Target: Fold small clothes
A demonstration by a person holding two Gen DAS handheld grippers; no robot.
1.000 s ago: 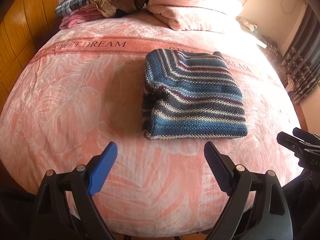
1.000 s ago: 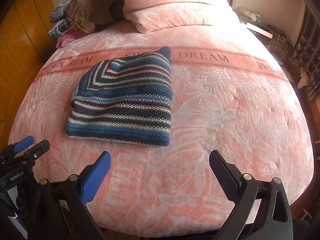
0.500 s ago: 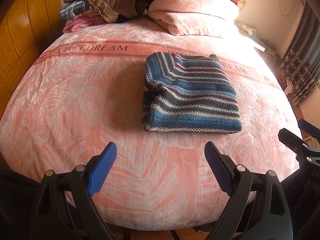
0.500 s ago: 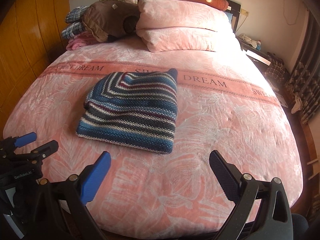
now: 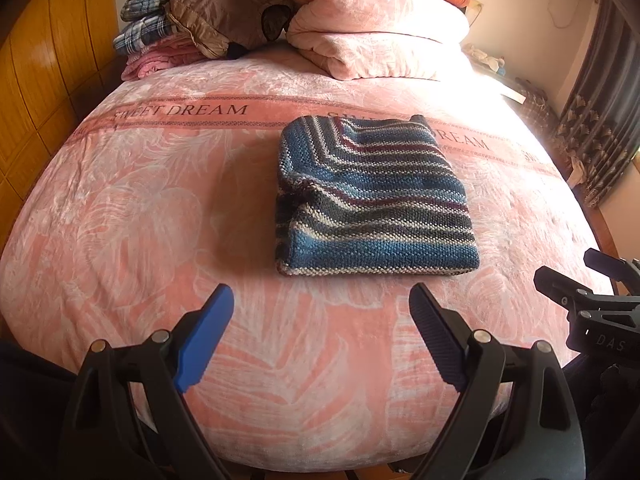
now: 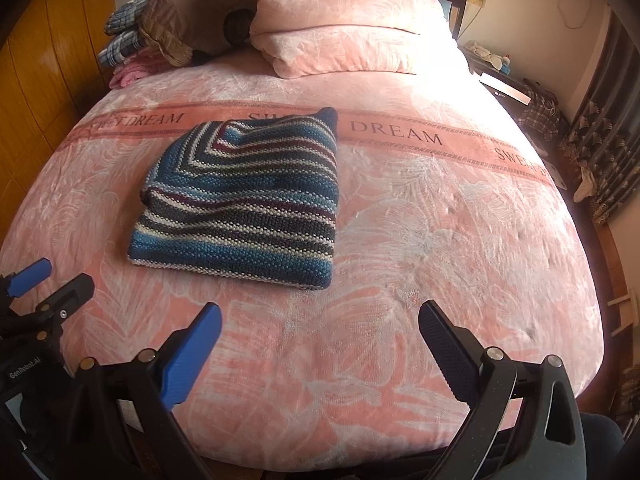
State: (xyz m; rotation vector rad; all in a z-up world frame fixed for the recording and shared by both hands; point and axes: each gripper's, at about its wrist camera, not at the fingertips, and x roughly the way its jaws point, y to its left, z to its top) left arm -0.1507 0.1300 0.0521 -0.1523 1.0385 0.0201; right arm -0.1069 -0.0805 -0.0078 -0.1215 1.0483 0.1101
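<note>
A striped knit garment in blue, white, grey and maroon lies folded into a rough square on the pink bed. The same knit garment lies left of centre in the right wrist view. My left gripper hangs open over the bed's near edge, short of the garment, holding nothing. My right gripper is also open and empty, just in front of the garment's near right corner. Each gripper shows at the edge of the other's view: the right gripper and the left gripper.
Pink pillows and a brown bundle over checked and pink folded clothes sit at the bed's head. Wooden panelling runs along the left. A cluttered side table and patterned curtains stand on the right.
Both grippers have drawn back from the bed and tilted up, so more of the pillows and headboard shows. The folded garment has stayed in place. Both grippers remain open.
</note>
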